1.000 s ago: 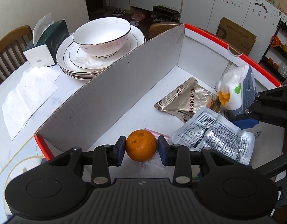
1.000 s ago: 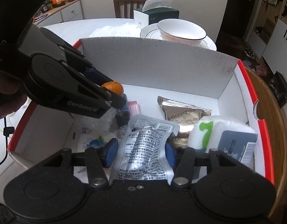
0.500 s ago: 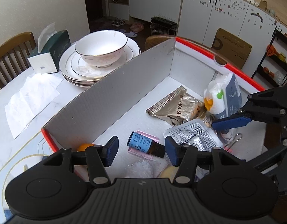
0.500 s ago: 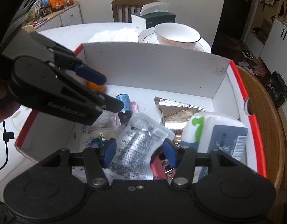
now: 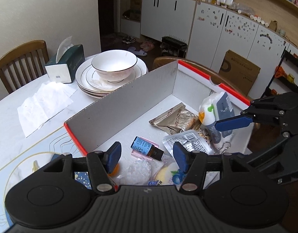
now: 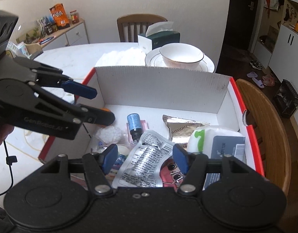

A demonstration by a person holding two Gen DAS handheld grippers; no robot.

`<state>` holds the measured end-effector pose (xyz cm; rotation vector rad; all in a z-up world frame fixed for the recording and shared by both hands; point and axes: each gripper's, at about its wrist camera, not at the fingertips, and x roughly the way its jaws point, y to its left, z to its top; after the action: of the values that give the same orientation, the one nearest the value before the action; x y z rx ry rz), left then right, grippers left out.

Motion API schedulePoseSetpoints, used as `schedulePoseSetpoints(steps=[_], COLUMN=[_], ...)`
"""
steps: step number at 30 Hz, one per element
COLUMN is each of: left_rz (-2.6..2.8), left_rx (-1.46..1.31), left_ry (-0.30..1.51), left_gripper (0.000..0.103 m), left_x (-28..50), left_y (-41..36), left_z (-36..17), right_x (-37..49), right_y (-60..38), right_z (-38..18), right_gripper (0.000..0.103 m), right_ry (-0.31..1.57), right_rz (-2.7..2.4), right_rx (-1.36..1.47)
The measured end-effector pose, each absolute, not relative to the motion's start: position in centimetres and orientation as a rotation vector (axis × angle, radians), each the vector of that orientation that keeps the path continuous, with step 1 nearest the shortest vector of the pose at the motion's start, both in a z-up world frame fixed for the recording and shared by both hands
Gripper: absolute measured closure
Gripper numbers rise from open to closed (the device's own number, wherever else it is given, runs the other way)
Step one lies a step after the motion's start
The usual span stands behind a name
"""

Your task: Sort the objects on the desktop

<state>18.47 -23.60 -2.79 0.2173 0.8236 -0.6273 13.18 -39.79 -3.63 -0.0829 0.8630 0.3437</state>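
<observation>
- Two grippers are seen over one red-edged cardboard box [image 5: 127, 99]. The left gripper [image 5: 147, 155] and the right gripper [image 6: 145, 157] are both being opened right now, pads apart, nothing pinched between either pair.
- Inside the box can be counted: one orange [image 6: 105, 109], mostly hidden behind the left gripper's finger in the near-left corner, one small brown bottle [image 5: 147, 149] with a blue label laid on something pink, one silver printed pouch [image 6: 147, 163], one gold foil packet [image 5: 174, 119], and one white-and-blue tissue pack [image 6: 218, 145].
- Outside the box, one bowl [image 5: 114, 66] is stacked on plates, with one tissue box [image 5: 65, 66] parked just beside them.
</observation>
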Motion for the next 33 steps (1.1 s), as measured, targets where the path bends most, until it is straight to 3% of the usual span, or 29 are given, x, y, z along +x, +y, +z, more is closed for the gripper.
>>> schedulePoseSetpoints(steps=[24, 33], left_rz=[-0.629, -0.643], left_rx=[0.154, 0.144], left_ry=[0.717, 0.703], left_gripper=[0.045, 0.026], left_x=[13.0, 11.2], left_y=[-18.6, -17.7], left_z=[0.1, 0.3], right_x=[8.1, 5.9], right_y=[-39.7, -39.6], right_z=[-0.2, 0.3], right_gripper=[0.031, 0.026], right_ry=[0.677, 0.631], right_rz=[0.245, 0.187], right_rx=[0.054, 0.065])
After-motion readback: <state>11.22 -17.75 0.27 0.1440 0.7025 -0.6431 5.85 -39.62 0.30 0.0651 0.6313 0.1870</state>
